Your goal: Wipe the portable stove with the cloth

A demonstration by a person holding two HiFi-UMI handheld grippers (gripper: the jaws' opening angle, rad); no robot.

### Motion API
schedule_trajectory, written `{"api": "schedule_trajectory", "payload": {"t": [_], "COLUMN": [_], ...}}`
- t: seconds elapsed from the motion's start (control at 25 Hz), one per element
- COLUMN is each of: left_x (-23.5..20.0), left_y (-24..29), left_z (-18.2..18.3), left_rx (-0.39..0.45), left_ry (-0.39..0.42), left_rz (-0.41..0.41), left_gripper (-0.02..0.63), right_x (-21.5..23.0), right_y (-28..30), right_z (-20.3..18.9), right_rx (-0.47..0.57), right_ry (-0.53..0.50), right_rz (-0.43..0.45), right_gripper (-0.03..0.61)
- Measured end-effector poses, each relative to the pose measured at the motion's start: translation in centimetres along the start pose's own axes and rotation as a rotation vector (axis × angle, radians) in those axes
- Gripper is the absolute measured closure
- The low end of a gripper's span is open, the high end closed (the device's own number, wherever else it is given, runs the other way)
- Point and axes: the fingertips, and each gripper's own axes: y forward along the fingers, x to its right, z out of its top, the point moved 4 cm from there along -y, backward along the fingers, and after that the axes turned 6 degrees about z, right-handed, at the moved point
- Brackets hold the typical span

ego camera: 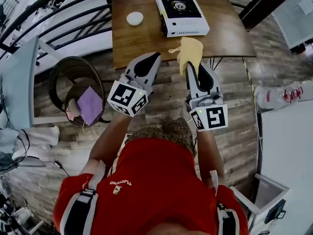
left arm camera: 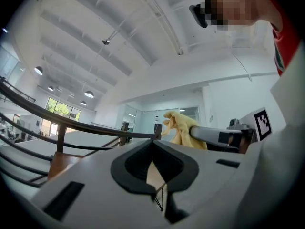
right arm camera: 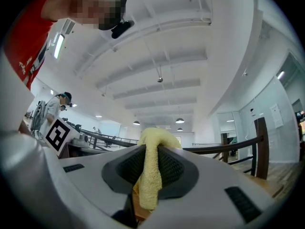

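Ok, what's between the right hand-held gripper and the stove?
Only the yellow cloth that the right hand-held gripper holds lies before the stove, as the head view shows.

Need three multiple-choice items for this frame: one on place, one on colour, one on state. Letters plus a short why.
1. The stove sits:
A) on the floor
B) on the wooden table
C) in a basket

2. The cloth in the right tongs is:
A) blue
B) red
C) yellow

3. The left tongs are:
A) shut, empty
B) shut on the cloth
C) wide open

Answers:
1 B, the head view shows it standing on the wood at the far side.
2 C, yellow towelling hangs between the pads.
3 A, the tips meet with nothing between them.
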Motion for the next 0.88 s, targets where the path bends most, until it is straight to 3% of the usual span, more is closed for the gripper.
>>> {"api": "schedule_trajectory", "payload": {"t": [0.52, 0.88], "left_x": [-8.7, -12.9], "left_y": [13.8, 21.7], "left_z": [-6.5, -12.1], "left_rx": [-0.124, -0.258], "left_ry": [-0.043, -0.092], "left_rz": [0.152, 0.269], "left_gripper": [0.603, 0.571], "right_x": [11.4, 17.4], "right_y": [12.6, 20.2], "right_z": [-9.2, -17.4], "right_rx": [-0.127, -0.318], "right_ry": [0.03, 0.056], "right_rz": [0.081, 0.175], "right_gripper": [0.492, 0.492]}}
